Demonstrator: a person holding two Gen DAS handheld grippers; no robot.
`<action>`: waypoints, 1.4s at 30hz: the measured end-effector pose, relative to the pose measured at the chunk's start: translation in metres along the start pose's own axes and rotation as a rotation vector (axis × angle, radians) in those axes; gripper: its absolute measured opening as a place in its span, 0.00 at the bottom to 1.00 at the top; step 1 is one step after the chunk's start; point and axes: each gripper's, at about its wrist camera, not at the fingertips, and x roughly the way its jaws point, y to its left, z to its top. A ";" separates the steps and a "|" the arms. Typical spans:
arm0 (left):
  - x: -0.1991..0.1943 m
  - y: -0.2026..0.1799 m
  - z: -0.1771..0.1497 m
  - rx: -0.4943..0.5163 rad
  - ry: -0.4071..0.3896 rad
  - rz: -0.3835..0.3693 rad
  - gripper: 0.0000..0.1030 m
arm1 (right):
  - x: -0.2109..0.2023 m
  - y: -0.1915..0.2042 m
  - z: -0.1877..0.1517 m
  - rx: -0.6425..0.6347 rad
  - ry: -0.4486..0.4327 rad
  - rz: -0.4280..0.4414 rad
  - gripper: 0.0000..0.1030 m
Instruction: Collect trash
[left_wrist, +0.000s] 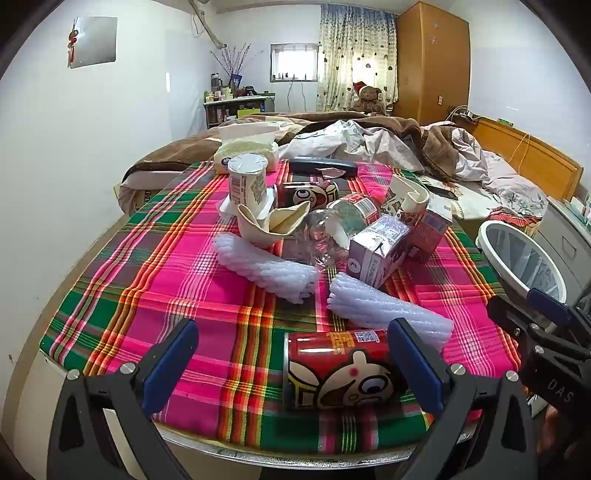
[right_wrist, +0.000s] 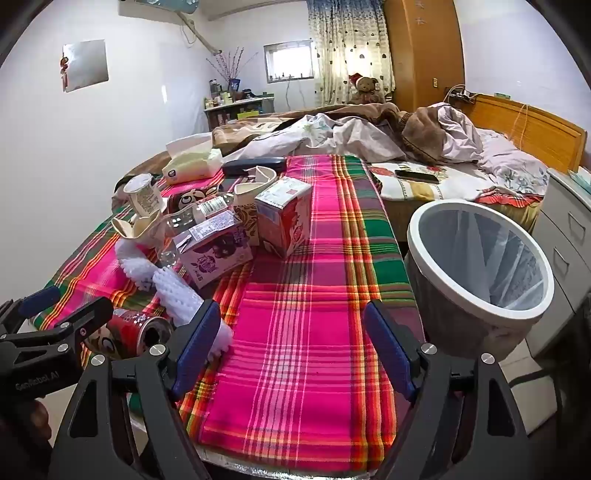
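Note:
A red cartoon can (left_wrist: 332, 369) lies on its side at the near edge of the plaid tablecloth (left_wrist: 177, 266). It sits between the fingers of my left gripper (left_wrist: 291, 369), which is open; the left pad stands clear of it and the right pad is close beside it. My right gripper (right_wrist: 293, 350) is open over bare cloth, holding nothing. The same can (right_wrist: 136, 328) shows to its left. Two white foam nets (left_wrist: 266, 266), a purple carton (left_wrist: 380, 254), a red carton (right_wrist: 284, 218), a clear bottle (left_wrist: 332, 225) and crushed paper cups (left_wrist: 269, 221) are piled mid-table.
A white-rimmed bin (right_wrist: 415, 240) with a liner stands beside the table's right edge. A tissue pack (left_wrist: 247, 147) and a dark case (left_wrist: 321, 166) lie at the far end. Behind is an unmade bed with a phone (right_wrist: 417, 176); grey drawers (right_wrist: 569, 236) stand right.

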 end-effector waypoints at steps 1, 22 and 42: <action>0.000 0.000 0.000 0.001 0.001 -0.001 1.00 | -0.001 0.001 -0.001 -0.001 -0.001 0.003 0.79; -0.011 -0.003 0.003 -0.013 -0.041 -0.007 1.00 | -0.013 -0.006 0.004 0.012 -0.041 -0.031 0.79; -0.016 -0.006 0.003 -0.013 -0.059 -0.012 1.00 | -0.018 -0.007 0.003 0.017 -0.063 -0.049 0.79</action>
